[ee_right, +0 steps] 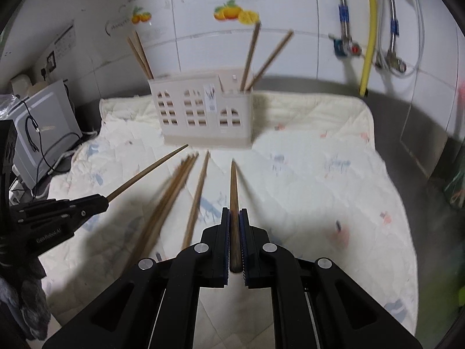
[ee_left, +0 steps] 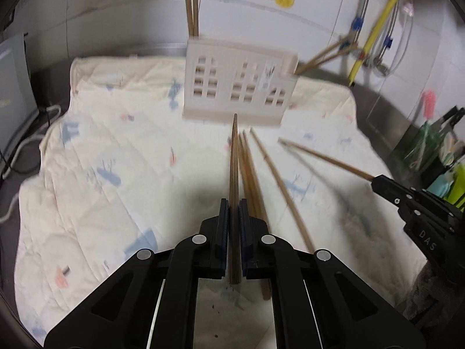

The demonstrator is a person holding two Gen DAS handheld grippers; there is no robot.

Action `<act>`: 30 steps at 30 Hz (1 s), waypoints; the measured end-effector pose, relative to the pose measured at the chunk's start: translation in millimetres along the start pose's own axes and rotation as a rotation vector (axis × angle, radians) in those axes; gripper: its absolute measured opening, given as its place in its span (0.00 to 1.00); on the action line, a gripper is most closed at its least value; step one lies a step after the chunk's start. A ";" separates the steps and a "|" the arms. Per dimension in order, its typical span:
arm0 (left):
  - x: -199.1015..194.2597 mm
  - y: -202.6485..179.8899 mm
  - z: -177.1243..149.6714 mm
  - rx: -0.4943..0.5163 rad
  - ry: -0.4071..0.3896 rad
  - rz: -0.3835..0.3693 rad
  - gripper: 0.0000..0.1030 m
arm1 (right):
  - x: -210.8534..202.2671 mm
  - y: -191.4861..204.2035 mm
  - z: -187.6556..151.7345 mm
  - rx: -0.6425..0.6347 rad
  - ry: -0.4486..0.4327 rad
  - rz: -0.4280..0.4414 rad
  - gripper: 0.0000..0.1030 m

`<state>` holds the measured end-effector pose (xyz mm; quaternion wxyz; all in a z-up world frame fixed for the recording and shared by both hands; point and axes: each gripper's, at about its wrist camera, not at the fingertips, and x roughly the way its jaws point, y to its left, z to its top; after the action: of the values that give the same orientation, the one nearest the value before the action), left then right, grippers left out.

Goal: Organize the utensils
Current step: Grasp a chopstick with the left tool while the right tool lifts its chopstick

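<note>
My left gripper (ee_left: 234, 203) is shut on a wooden chopstick (ee_left: 233, 160) that points forward toward the cream house-shaped utensil holder (ee_left: 235, 87). The right gripper (ee_right: 234, 212) is shut on another wooden chopstick (ee_right: 233, 186), aimed at the same holder (ee_right: 203, 113). Each gripper shows in the other's view: the right gripper (ee_left: 377, 181) at the right with its chopstick (ee_left: 325, 158), the left gripper (ee_right: 103, 200) at the left with its chopstick (ee_right: 148, 171). Loose chopsticks (ee_left: 279, 186) (ee_right: 171, 195) lie on the cloth. The holder has chopsticks standing in its left end (ee_right: 142, 55) and right end (ee_right: 252, 55).
A cream patterned cloth (ee_left: 116, 133) (ee_right: 319, 157) covers the steel counter. A grey appliance with cables (ee_right: 43, 133) stands at the left. Pipes and a yellow hose (ee_right: 369, 35) run down the tiled wall. A dark container of colourful items (ee_left: 436, 151) stands at the right.
</note>
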<state>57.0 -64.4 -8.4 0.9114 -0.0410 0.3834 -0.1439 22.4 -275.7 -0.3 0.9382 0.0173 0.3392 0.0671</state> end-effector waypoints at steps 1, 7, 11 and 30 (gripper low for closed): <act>-5.0 0.7 6.0 0.007 -0.014 -0.013 0.06 | -3.2 1.3 4.9 -0.009 -0.012 0.000 0.06; -18.0 4.9 30.1 0.038 -0.006 -0.067 0.06 | -16.7 8.8 32.5 -0.070 -0.057 0.008 0.06; -18.6 10.6 36.5 0.065 0.025 -0.047 0.06 | -21.1 14.2 44.7 -0.102 -0.078 0.013 0.06; -15.8 14.7 76.5 0.142 0.044 -0.006 0.06 | -14.8 15.5 73.4 -0.119 -0.065 0.048 0.06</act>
<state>104.2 -48.5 53.5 0.9029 0.0259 0.3920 -0.1744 56.3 -261.5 66.8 0.9461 -0.0285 0.3036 0.1090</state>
